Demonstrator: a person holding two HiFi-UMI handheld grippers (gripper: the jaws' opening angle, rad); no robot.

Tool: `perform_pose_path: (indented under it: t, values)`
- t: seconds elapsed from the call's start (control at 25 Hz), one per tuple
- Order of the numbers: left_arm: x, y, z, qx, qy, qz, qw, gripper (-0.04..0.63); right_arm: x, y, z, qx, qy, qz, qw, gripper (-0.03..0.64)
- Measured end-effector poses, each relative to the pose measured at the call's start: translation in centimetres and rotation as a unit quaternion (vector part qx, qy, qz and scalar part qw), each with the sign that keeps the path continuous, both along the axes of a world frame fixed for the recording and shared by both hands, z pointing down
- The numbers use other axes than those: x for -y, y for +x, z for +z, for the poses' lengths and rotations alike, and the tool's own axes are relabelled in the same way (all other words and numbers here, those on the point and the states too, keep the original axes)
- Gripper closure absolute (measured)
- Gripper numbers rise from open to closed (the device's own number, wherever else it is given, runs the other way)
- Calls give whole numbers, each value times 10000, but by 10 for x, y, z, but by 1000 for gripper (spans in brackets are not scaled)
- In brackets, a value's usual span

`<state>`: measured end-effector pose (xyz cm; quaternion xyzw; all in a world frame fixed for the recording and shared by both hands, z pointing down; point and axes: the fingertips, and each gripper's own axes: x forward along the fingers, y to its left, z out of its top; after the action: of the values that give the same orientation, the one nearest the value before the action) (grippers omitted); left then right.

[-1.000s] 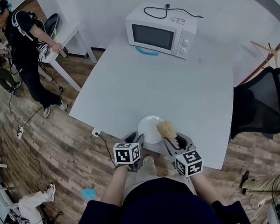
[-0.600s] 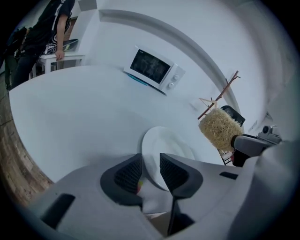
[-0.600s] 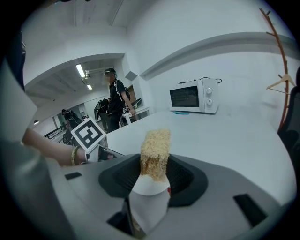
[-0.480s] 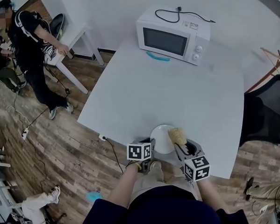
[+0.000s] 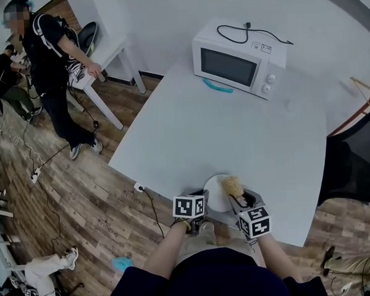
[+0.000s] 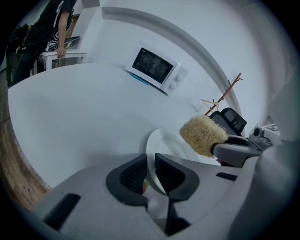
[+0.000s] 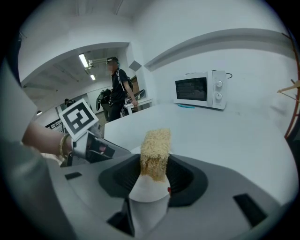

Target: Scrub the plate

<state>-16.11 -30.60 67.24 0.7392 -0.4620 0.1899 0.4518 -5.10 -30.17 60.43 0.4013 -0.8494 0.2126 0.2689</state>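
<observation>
- Left claw (image 6: 150,164): jaws narrow and closing, with the near rim of the plate (image 6: 165,143) between the ribbed pads. A marker cube (image 5: 189,206) sits on top of it.
- Right claw (image 7: 154,166): clamped on the white handle of a scrubber (image 7: 154,145), whose tan fibrous head points away from the person.
- Plate: white and round, at the near edge of the bench (image 5: 233,129), between the two claws. The left claw takes its left rim. The scrubber head lies over its right part, and no view shows whether the two touch.
- Bench: a white top, bare across its middle, standing on a wooden floor (image 5: 82,187).
- Microwave (image 5: 239,60): white, at the far edge of the bench, door facing the person. A black cable (image 5: 247,31) lies loose on its top.
- Teal object (image 5: 217,86): small and curved, on the bench just in front of the microwave. Its kind cannot be made out.
- Black chair (image 5: 356,160): beside the bench on the right.
- Standing person (image 5: 51,64): in dark clothes, far left beyond the bench, one hand on a small white table (image 5: 109,52).
</observation>
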Motion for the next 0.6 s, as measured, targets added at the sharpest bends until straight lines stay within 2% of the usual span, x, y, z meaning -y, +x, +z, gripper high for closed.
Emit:
perform_pose_path:
  t: [0.36,0.6]
  values:
    - [8,-1,-15,-20,247,-92,9997,535,5,2,39,-367,-299,-70,9989,446]
    - [11,-3,-20,93,393,27,9992,537,9,-1,42,-375,-378,8,9986,448]
